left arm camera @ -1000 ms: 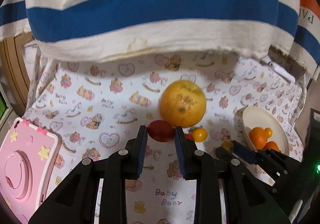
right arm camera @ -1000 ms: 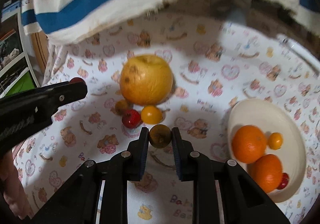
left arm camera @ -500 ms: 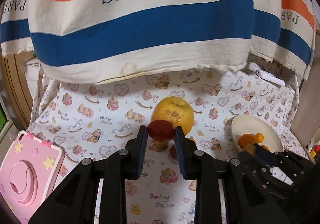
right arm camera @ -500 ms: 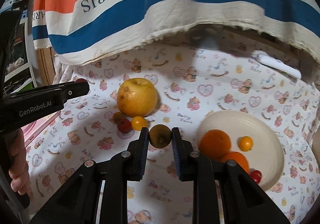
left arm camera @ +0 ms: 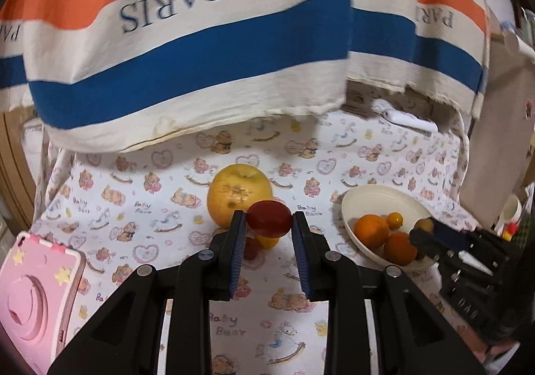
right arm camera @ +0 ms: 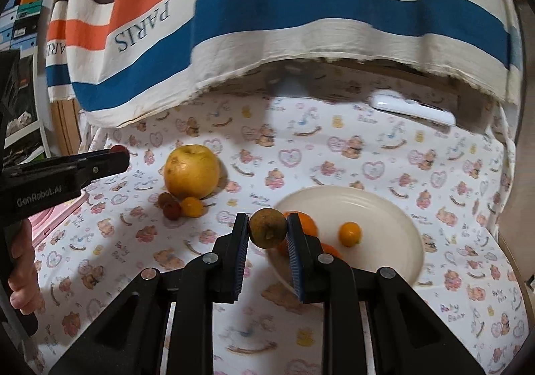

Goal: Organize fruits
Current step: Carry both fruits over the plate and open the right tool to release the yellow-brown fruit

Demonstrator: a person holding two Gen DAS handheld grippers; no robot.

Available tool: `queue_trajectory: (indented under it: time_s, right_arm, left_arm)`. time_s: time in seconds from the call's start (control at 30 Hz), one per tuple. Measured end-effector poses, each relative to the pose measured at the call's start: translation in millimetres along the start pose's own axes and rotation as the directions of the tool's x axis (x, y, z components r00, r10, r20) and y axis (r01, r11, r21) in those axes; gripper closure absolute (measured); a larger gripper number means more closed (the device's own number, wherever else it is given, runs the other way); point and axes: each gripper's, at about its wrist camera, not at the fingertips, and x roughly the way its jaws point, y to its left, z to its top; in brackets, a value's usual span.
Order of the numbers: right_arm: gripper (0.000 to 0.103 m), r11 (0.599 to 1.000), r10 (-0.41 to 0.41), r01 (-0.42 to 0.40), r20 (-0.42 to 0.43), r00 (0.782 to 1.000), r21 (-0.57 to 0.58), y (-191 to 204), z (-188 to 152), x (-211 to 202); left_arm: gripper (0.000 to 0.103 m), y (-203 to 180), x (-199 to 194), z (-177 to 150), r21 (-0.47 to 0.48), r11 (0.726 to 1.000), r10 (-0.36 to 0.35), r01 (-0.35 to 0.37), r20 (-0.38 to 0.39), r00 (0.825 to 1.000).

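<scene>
My left gripper is shut on a dark red oval fruit, lifted over the patterned cloth in front of a big yellow apple. My right gripper is shut on a small brown-green round fruit, held at the near left rim of the cream plate. In the plate lie oranges and a small yellow-orange fruit. Beside the apple rest a small yellow fruit, a red one and a brown one. The left gripper shows at the left of the right wrist view.
A striped "PARIS" cloth hangs low over the back of the surface. A pink toy lies at the left front. A white remote-like object rests at the back right. A hand grips the left tool's handle.
Both grippers have pulled back and risen with their fruits. The right one has swung right, from beside the small fruits to the plate's rim; the apple now looks smaller and farther.
</scene>
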Motion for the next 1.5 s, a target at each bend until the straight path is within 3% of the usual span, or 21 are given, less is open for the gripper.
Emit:
queue_trajectory:
  time_s: [0.27, 0.37, 0.5, 0.67, 1.03, 1.33, 1.5]
  right_arm:
    - [0.079, 0.998, -0.048, 0.047, 0.022, 0.999, 0.043, -31.7, -4.3, -11.0]
    - [0.079, 0.992, -0.085, 0.084, 0.001, 0.996, 0.096, -47.5, -0.2, -9.4]
    - [0.079, 0.983, -0.102, 0.103, -0.018, 0.995, 0.149, -67.8, 2.9, -9.1]
    - [0.079, 0.976, -0.102, 0.113, -0.069, 0.992, 0.187, -85.3, 2.5, -2.4]
    - [0.079, 0.951, -0.044, 0.112, -0.233, 0.971, 0.287, -119.0, -7.7, 20.5]
    - [0.079, 0.958, -0.03, 0.13, -0.36, 0.932, 0.255, -116.7, -18.6, 41.2]
    - [0.079, 0.961, -0.04, 0.139, -0.377, 0.925, 0.24, -115.6, -20.0, 42.8]
  left_arm:
    - [0.076, -23.6, -1.1, -5.8, 0.069, 0.997, -0.037, 0.037, -0.01, 0.999]
    - [0.076, -30.1, -2.9, -3.6, 0.06, 0.995, -0.073, 0.074, -0.024, 0.997]
    - [0.076, -44.8, -1.8, -1.4, 0.094, 0.993, -0.067, 0.069, -0.025, 0.997]
    - [0.076, -64.8, 10.0, 2.7, 0.08, 0.99, -0.107, 0.114, -0.085, 0.991]
    - [0.076, -117.8, 28.2, 8.8, 0.19, 0.973, -0.107, 0.129, -0.122, 0.987]
    - [0.076, -122.8, 46.2, -3.0, 0.188, 0.972, -0.105, 0.138, -0.174, 0.979]
    - [0.076, -118.8, 53.0, -7.4, 0.175, 0.975, -0.101, 0.134, -0.187, 0.977]
